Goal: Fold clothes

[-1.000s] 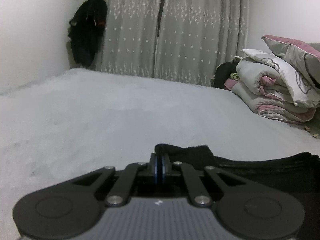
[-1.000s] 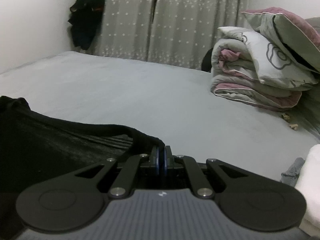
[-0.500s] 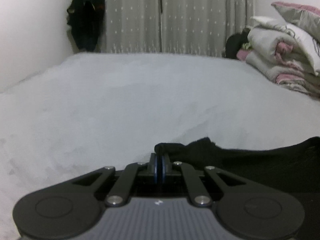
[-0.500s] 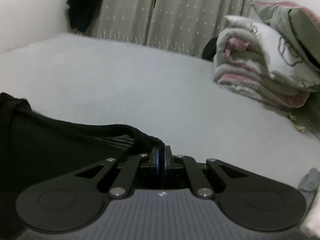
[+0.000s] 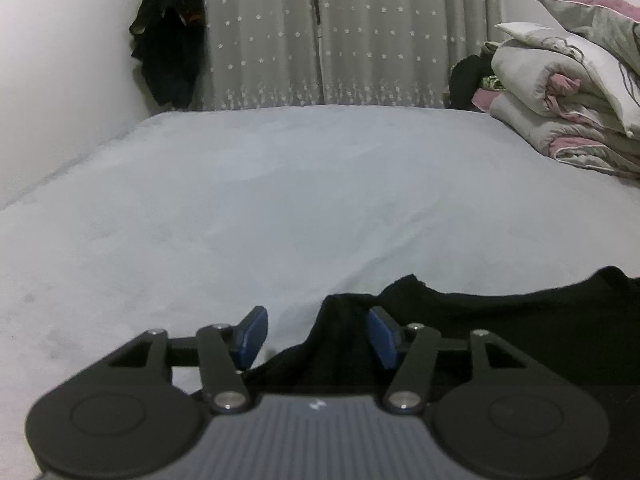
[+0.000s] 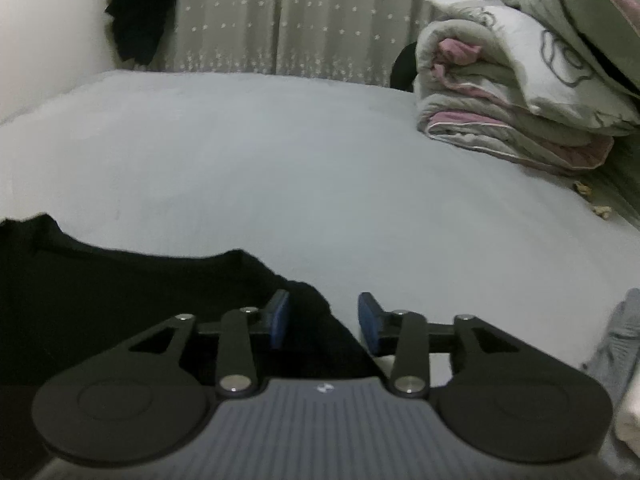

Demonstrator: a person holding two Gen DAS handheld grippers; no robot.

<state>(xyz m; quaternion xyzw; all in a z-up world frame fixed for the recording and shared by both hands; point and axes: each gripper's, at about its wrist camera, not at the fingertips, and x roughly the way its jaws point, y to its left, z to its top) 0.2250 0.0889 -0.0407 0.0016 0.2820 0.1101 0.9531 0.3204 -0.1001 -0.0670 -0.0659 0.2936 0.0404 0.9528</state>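
Observation:
A black garment (image 5: 500, 320) lies flat on the pale grey bed (image 5: 280, 200), stretching right from my left gripper (image 5: 316, 332). That gripper's jaws are opening; a corner of the black cloth sits loosely between the blue pads (image 5: 252, 334) without being pressed. In the right wrist view the same black garment (image 6: 120, 292) spreads to the left, and its other corner lies between the parting jaws of my right gripper (image 6: 324, 320), whose pads (image 6: 370, 322) stand apart from the cloth.
A pile of folded quilts and pillows (image 6: 520, 92) sits at the back right of the bed. Dark clothing (image 5: 168, 40) hangs by the star-patterned curtains (image 5: 320, 32). Grey and white cloth (image 6: 620, 352) lies at the right edge.
Both grippers were shut on the garment's corners and have now opened, letting the cloth drop onto the bed. Both hands shifted a little lower and forward.

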